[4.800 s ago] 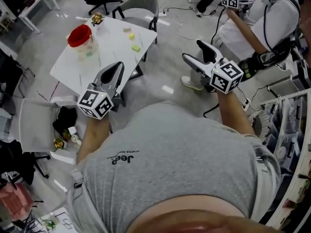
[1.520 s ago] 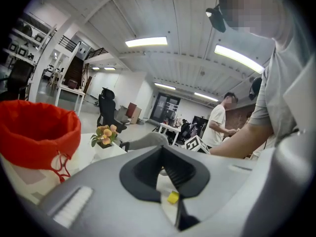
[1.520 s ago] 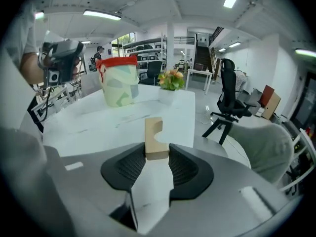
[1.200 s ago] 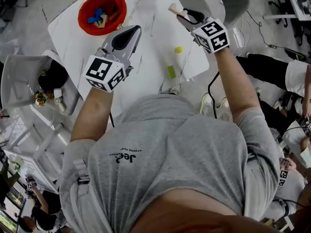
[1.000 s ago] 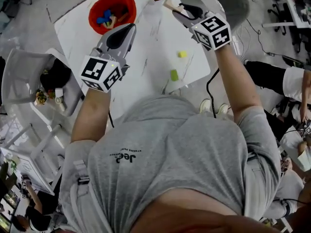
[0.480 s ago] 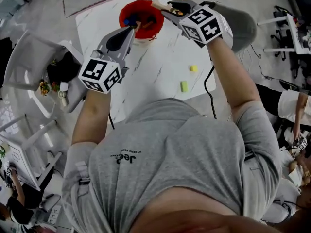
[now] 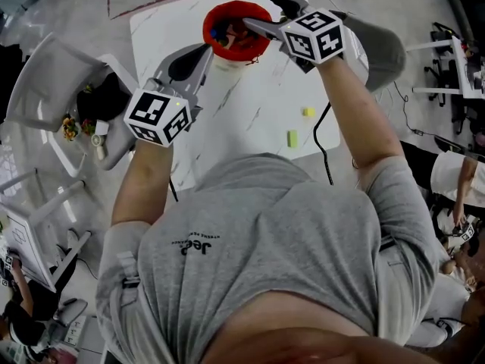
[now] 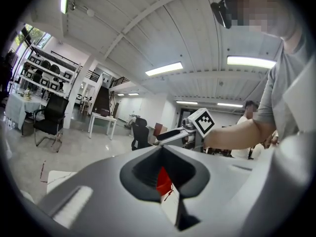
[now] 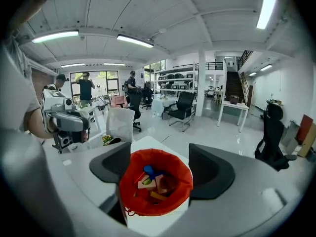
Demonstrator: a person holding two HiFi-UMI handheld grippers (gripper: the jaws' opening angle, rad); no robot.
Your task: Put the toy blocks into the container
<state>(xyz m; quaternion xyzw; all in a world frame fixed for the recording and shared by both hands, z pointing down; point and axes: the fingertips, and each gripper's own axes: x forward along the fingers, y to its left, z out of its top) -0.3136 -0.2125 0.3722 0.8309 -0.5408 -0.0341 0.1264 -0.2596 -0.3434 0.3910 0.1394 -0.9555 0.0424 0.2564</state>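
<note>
The green toy block lies lower right on the desk, its long axis running up the frame, with a yellow block just above it. More blocks sit in the red container at top centre. My right tool, at the container's right edge, has just opened wide and is empty. My left tool is closed on nothing.

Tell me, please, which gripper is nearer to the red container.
Right. The right gripper hangs over the red container, jaws just opened and empty; the left gripper, shut, points at it from just outside its rim.
</note>
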